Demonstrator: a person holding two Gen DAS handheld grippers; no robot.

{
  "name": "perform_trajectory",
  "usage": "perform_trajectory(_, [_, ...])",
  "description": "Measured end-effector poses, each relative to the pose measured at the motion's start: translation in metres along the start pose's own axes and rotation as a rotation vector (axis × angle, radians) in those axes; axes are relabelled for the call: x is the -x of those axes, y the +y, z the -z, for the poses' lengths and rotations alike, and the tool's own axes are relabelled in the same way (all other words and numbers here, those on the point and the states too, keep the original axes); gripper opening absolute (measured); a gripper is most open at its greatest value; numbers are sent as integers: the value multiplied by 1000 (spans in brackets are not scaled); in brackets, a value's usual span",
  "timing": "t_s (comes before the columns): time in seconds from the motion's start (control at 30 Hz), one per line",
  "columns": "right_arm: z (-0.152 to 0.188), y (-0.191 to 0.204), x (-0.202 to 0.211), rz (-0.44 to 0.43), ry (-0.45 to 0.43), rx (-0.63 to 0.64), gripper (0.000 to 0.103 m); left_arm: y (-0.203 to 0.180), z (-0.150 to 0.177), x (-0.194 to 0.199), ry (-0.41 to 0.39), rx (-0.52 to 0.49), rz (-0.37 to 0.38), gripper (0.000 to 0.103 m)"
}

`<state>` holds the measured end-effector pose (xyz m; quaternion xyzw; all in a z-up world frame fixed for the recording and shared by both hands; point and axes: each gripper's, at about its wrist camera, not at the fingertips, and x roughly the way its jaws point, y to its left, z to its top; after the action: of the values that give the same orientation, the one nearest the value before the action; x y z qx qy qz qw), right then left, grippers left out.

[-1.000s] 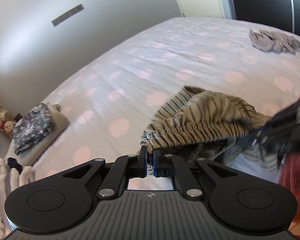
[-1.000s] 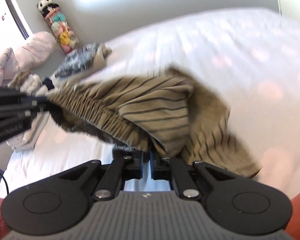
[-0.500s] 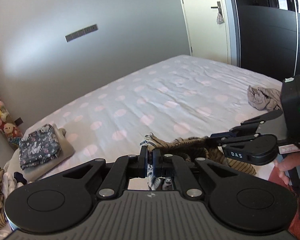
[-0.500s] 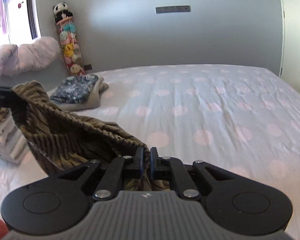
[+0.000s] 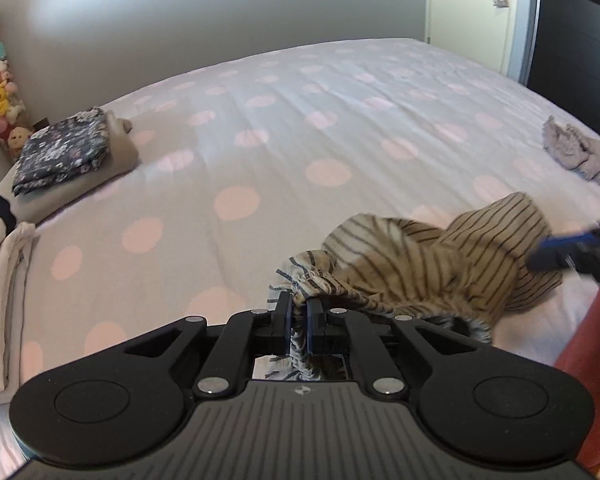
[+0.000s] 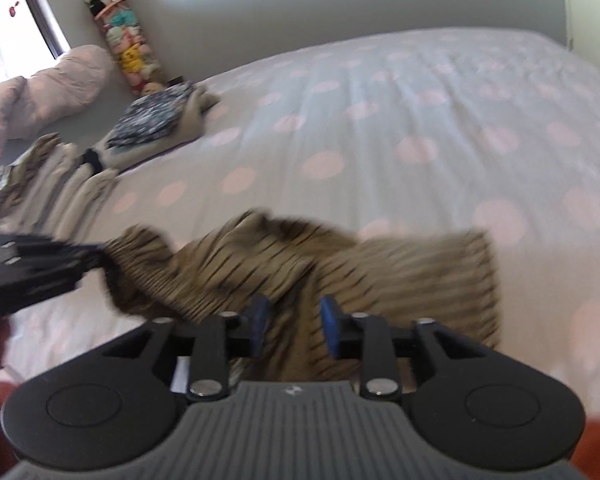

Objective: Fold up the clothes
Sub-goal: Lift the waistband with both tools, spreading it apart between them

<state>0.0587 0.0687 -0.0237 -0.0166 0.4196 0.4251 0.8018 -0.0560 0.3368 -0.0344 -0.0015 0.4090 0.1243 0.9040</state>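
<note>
Left gripper [image 5: 299,312] pinches the striped shorts' [image 5: 432,268] waistband; right gripper [image 6: 292,322] fingers are spread. Regrip the far corner, then pull flat on the bed [image 5: 280,128].

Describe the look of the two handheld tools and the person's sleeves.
Both are matte black: the left tool and right tool share ribbed grey housings, round side discs, silver pivot screws and blue pads. A rust-red sleeve shows beside them.
</note>
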Motion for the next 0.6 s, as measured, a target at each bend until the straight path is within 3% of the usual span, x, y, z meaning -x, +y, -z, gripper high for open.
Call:
perform_trajectory(0.13, [36,22,-14,-72,62,-63,44,4,14,1,-26,40,-15,17])
perform_trajectory(0.3, [58,26,-40,-41,102,-156,42,10,25,2,-55,80,-7,22])
perform_trajectory(0.6, [59,25,-57,-8,95,-227,39,16,30,-8,-6,112,-4,27])
